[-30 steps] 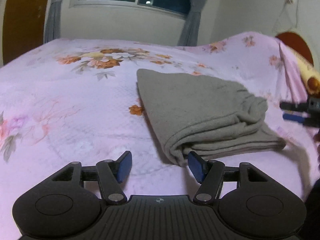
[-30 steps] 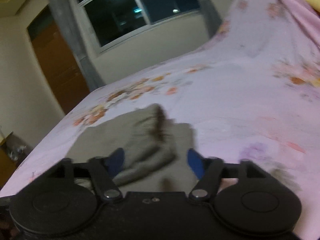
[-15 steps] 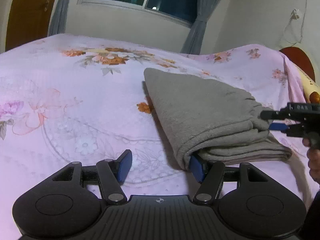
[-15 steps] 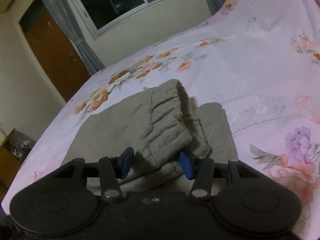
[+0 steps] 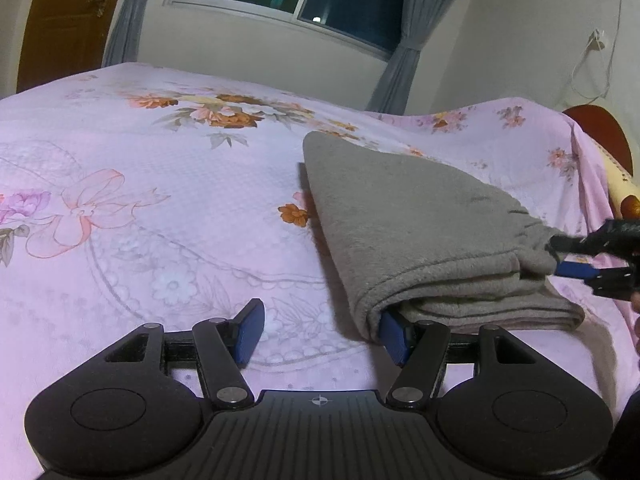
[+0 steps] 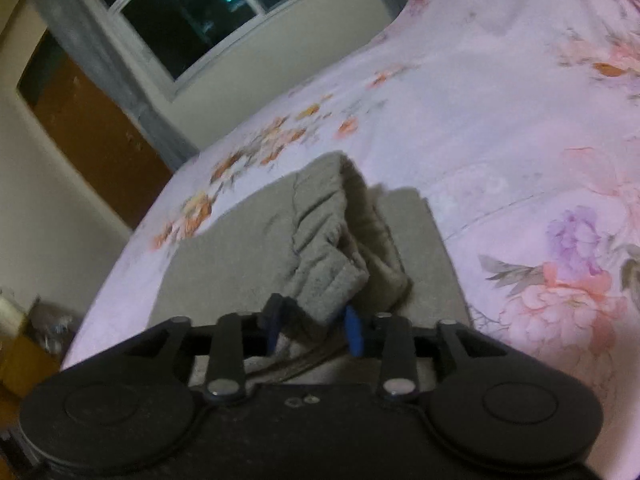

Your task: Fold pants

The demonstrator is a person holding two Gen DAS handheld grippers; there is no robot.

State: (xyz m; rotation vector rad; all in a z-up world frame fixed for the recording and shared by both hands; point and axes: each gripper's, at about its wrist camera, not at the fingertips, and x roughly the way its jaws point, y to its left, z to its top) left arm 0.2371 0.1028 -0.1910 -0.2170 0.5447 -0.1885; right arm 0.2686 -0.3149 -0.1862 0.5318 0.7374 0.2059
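Observation:
The grey fleece pants (image 5: 420, 224) lie folded in layers on the pink floral bed. My left gripper (image 5: 320, 332) is open; its right finger is tucked into the near folded corner, its left finger rests over bare sheet. My right gripper (image 6: 314, 326) is shut on the bunched waistband end of the pants (image 6: 332, 240) and lifts it slightly. The right gripper also shows in the left wrist view (image 5: 568, 258) at the pants' right end.
The bed sheet (image 5: 140, 208) stretches wide to the left and far side. A raised pillow mound under the sheet (image 5: 520, 128) and a wooden headboard (image 5: 600, 128) lie at right. A window, curtains and a brown door stand behind the bed.
My right gripper has closed onto the bunched waistband end. My left gripper has moved closer, and its right finger has slid into the near fold corner.

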